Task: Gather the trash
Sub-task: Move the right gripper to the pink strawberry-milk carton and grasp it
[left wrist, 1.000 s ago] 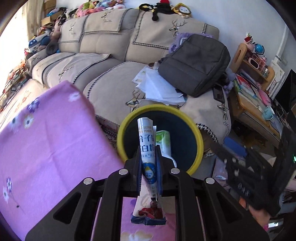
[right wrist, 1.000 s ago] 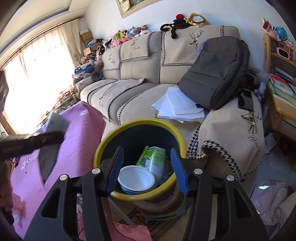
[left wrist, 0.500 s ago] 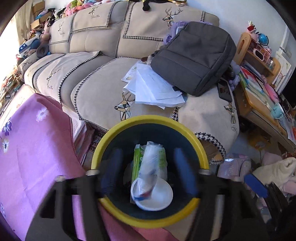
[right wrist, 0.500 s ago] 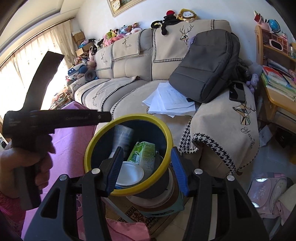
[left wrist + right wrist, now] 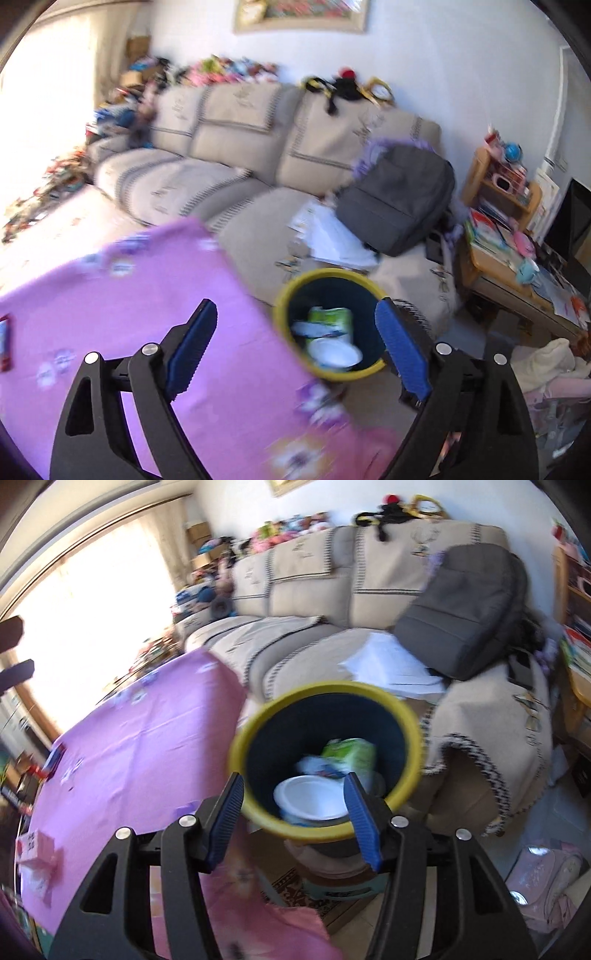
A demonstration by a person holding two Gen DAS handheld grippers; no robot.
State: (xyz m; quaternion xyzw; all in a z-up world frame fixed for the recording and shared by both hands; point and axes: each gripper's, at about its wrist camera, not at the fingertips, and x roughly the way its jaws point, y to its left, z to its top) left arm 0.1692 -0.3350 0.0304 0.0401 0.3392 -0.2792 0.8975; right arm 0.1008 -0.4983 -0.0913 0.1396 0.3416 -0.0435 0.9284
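Both the left gripper (image 5: 291, 343) and right gripper (image 5: 293, 816) are spread wide and empty. The yellow-rimmed bin (image 5: 413, 734), already holding trash, sits just ahead of the right jaws; the left jaws see it ahead and right. Remaining litter likely lies leftward on the pink tablecloth (image 5: 147, 302), nearer the left hand.

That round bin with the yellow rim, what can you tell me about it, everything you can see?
The bin is a round, upright bucket, seemingly plastic, with a bright yellow rim and a dark blue inside. It has no lid. It stands between the purple-clothed table and the beige sofa, apparently raised on something underneath. Inside lie a white bowl, a green carton and a crumpled wrapper. Neither gripper touches it; the picture is blurred.
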